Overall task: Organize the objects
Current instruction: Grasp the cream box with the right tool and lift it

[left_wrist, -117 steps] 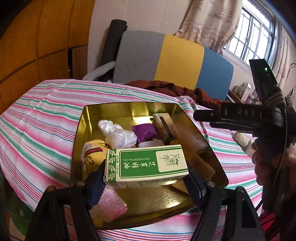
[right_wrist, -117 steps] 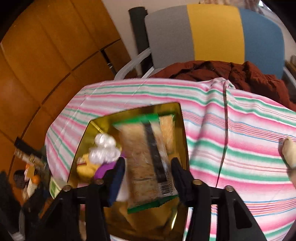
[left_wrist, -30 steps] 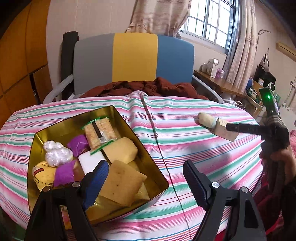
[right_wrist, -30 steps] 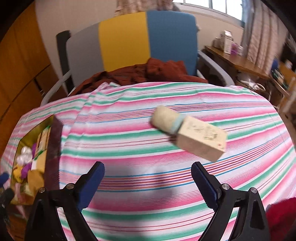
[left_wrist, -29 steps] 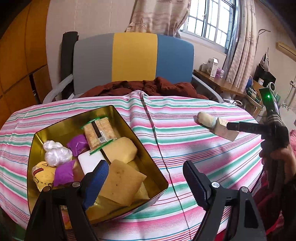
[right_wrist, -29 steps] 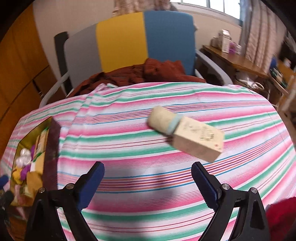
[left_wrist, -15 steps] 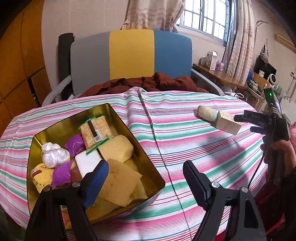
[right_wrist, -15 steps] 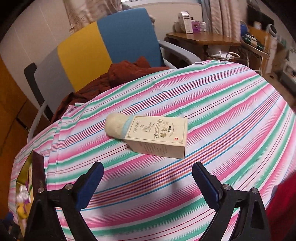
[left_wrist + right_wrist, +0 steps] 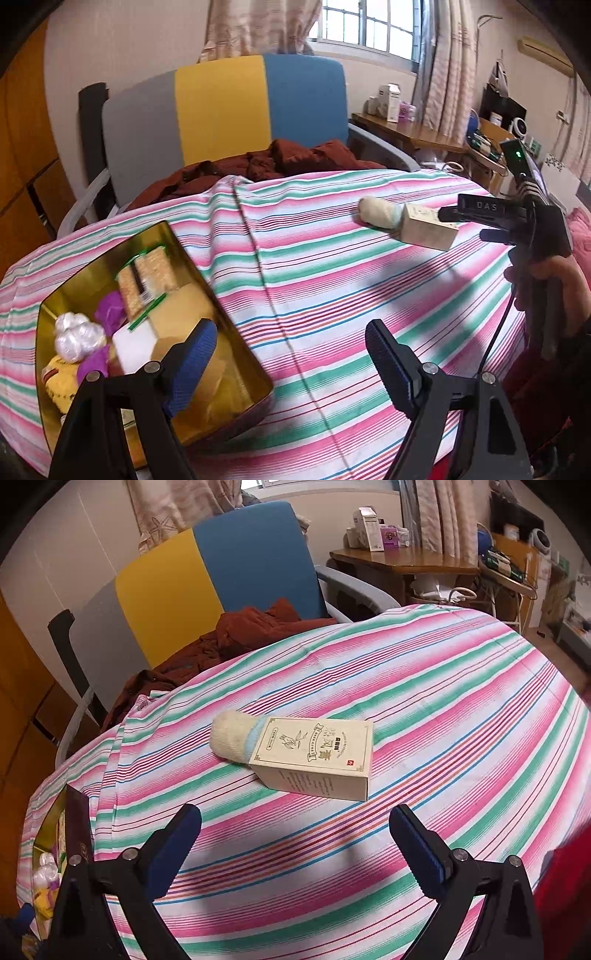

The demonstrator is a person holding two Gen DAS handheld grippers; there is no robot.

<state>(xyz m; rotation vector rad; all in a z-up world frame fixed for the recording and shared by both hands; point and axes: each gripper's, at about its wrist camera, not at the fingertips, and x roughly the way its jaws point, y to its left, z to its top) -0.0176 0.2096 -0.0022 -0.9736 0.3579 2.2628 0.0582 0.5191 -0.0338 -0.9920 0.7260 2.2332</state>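
A gold tin sits on the striped tablecloth at the left, holding a cracker pack, sponges, purple wrappers and a white plastic ball. A beige box lies flat with a cream roll touching its left end; both show in the left wrist view, box and roll. My left gripper is open and empty, its left finger over the tin's near edge. My right gripper is open and empty, just short of the box; it shows in the left wrist view.
A grey, yellow and blue chair with a brown garment stands behind the table. A wooden desk with boxes is at the back right. The tin's edge shows at the far left.
My right gripper has moved closer to the beige box, which now looms larger. My left gripper has swung slightly right, away from the tin. Earlier, both let go of items in the tin.
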